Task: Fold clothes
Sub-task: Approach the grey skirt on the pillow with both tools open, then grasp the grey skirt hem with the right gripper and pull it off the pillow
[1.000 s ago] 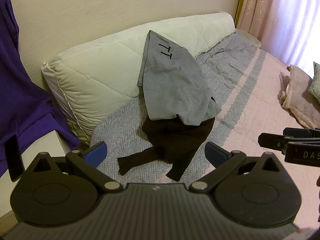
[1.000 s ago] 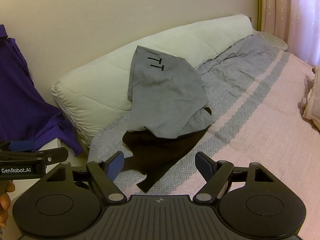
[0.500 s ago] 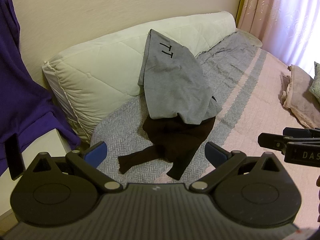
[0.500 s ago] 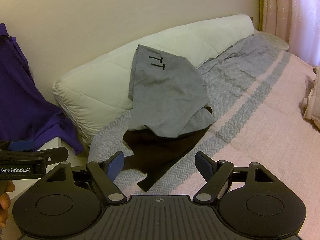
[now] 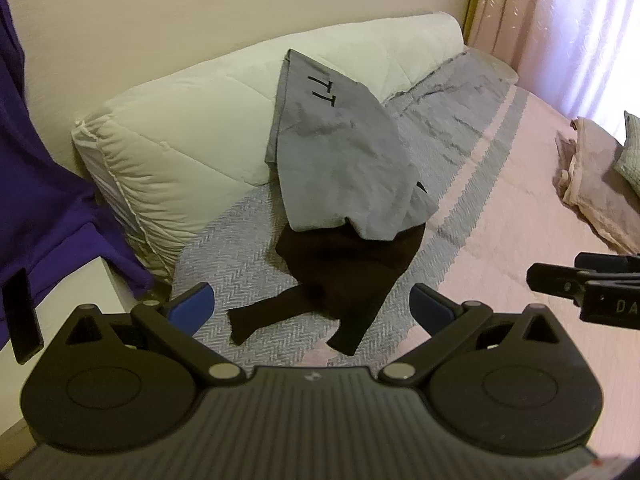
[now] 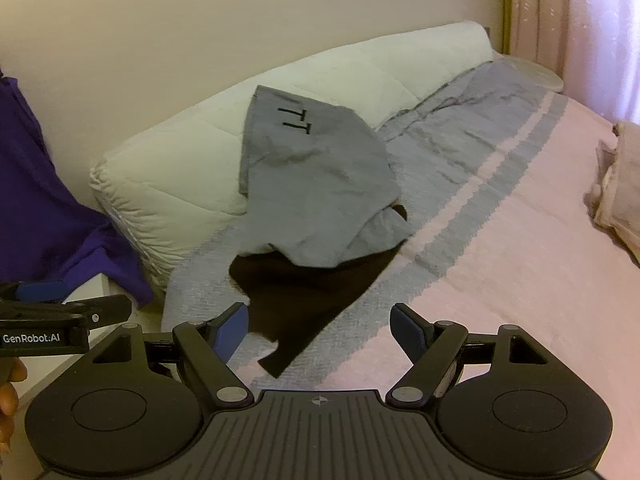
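Bed (image 5: 500,240): bears 2 garments and the folded pile.
Top shirt (image 5: 340,160): leans on the quilt roll (image 5: 192,136), overlapping the lower garment (image 5: 344,272).
Quilt roll: behind both, against the wall.
Hanging cloth (image 5: 36,184): far left.
Folded pile (image 5: 592,184): far right.
Grippers: left gripper (image 5: 311,307) and right gripper (image 6: 319,329) before the garments, apart from them.

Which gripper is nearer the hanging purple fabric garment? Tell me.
Left. The left gripper is beside the purple garment; the right gripper sits farther off, over the bed.

Grey shirt (image 5: 340,160), black garment (image 5: 344,276)
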A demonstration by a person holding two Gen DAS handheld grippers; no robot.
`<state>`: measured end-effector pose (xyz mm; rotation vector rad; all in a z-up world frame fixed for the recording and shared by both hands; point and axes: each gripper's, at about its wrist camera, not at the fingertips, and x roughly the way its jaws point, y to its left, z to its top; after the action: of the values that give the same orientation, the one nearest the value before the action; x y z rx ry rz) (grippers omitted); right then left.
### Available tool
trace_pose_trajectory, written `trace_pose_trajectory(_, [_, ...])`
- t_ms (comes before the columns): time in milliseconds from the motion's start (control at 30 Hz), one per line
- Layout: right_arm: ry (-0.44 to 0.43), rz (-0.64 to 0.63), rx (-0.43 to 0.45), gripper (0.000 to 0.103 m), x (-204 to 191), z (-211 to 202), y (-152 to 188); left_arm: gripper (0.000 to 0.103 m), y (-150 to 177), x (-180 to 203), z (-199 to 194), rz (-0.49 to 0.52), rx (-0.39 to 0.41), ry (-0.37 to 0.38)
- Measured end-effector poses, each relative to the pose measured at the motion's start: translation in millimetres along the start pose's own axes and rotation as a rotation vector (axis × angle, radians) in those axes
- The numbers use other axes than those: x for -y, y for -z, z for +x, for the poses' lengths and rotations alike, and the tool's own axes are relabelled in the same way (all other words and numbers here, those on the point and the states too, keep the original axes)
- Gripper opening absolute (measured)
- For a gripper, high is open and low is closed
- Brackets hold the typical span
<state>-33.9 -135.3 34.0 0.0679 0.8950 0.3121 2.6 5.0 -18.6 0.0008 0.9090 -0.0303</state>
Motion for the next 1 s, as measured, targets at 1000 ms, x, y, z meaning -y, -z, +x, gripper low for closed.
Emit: trace_pose_trajectory(1000, [-0.146, -0.346, -0.022, 0.075, 22.9, 78.6, -22.7, 0.102, -10.7, -19.3, 57.3, -0.025, -0.068, -0.139])
